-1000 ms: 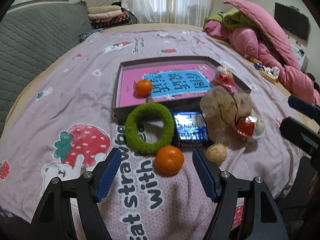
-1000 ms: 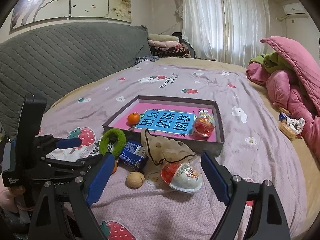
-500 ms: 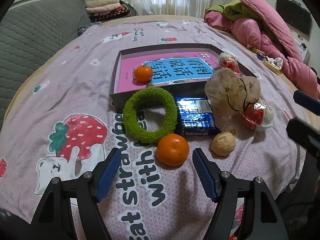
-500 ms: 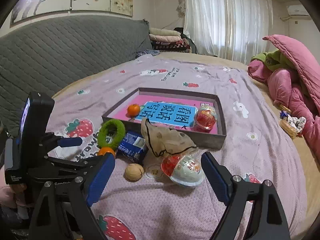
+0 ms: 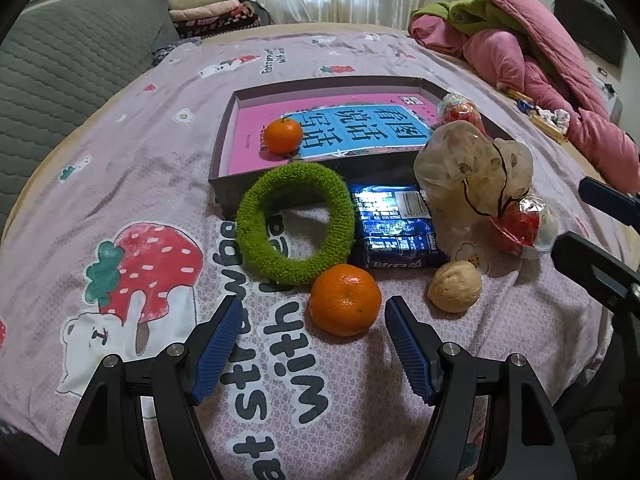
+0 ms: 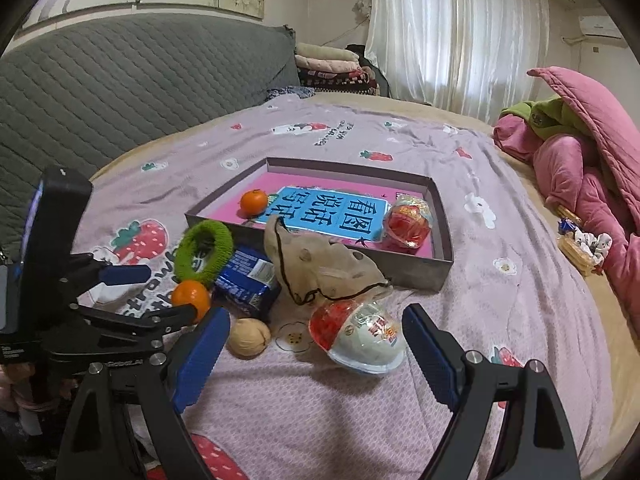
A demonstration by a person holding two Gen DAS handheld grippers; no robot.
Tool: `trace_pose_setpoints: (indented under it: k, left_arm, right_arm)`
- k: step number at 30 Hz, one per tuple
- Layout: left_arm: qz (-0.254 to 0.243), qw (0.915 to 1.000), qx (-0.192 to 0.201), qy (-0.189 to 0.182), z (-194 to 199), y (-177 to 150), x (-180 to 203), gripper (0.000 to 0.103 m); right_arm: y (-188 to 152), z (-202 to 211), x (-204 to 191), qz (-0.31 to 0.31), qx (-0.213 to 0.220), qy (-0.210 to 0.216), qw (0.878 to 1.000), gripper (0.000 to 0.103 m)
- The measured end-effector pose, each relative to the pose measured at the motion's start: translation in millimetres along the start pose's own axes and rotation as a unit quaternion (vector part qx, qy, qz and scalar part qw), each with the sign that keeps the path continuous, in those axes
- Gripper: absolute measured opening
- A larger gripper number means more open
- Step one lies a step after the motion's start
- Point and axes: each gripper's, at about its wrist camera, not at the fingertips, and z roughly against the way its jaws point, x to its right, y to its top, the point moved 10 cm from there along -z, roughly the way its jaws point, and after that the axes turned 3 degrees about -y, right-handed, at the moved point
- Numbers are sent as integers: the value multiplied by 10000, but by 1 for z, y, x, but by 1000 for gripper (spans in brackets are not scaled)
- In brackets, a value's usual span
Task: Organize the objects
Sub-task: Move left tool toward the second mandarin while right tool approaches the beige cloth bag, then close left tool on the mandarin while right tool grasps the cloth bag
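Note:
On the bedspread an orange (image 5: pixel 345 299) lies just ahead of my open left gripper (image 5: pixel 314 322), nothing between its blue pads. Behind it sit a green fuzzy ring (image 5: pixel 295 222), a blue snack packet (image 5: pixel 396 226), a walnut (image 5: pixel 455 286) and a beige drawstring pouch (image 5: pixel 472 170). A grey shallow box (image 5: pixel 224 148) holds a pink book, another orange (image 5: pixel 283 136) and a wrapped red egg (image 6: pixel 408 221). My right gripper (image 6: pixel 316 338) stands open, a red-and-white wrapped toy egg (image 6: pixel 358 336) lying just ahead of its fingertips, pads clear of it.
A grey quilted headboard (image 6: pixel 132 76) rises at the left. Pink and green bedding (image 6: pixel 580 160) is heaped at the right, small snacks (image 6: pixel 580 244) beside it. Folded blankets (image 6: pixel 332 66) are stacked by the curtain. The bed edge drops off near both grippers.
Both grippers have closed in on the objects and tilted downward; the orange and the toy egg appear larger and nearer the fingertips. Nothing on the bed has moved.

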Motion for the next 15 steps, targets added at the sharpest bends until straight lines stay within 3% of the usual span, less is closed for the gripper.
trace_pose_setpoints:
  k: [15]
  left_arm:
    - [41,10000,-15,-71,-16,6,5,75]
  right_arm:
    - [8,-54,9,326,-304,-140,9989,88]
